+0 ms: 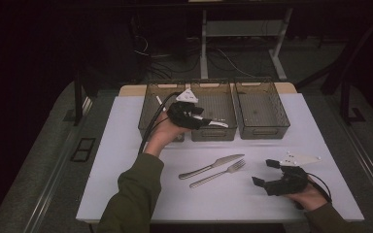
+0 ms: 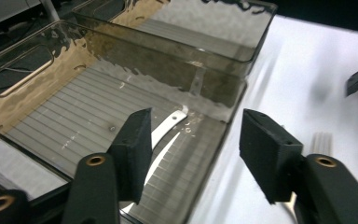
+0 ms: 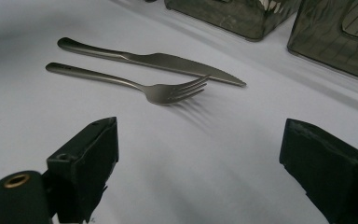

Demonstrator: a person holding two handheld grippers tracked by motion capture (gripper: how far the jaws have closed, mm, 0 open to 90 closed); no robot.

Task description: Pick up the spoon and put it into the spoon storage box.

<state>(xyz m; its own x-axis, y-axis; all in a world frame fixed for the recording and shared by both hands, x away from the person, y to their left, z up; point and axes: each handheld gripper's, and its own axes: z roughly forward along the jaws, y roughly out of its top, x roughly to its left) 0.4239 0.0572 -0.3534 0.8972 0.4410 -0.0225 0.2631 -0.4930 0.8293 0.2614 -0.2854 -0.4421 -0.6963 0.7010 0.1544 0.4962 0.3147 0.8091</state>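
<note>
Counting: three bins [image 1: 214, 116] | knife [image 1: 211, 166], fork [image 1: 217, 173] (one each) | both tools spread

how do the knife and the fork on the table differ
The knife ends in a flat, solid pointed blade; the fork ends in slotted tines. The knife lies nearer the bins, while the fork lies nearer the person's side. In the high view the knife looks slightly longer than the fork. Both are matte grey metal, lying flat and roughly parallel on the white table.
</note>
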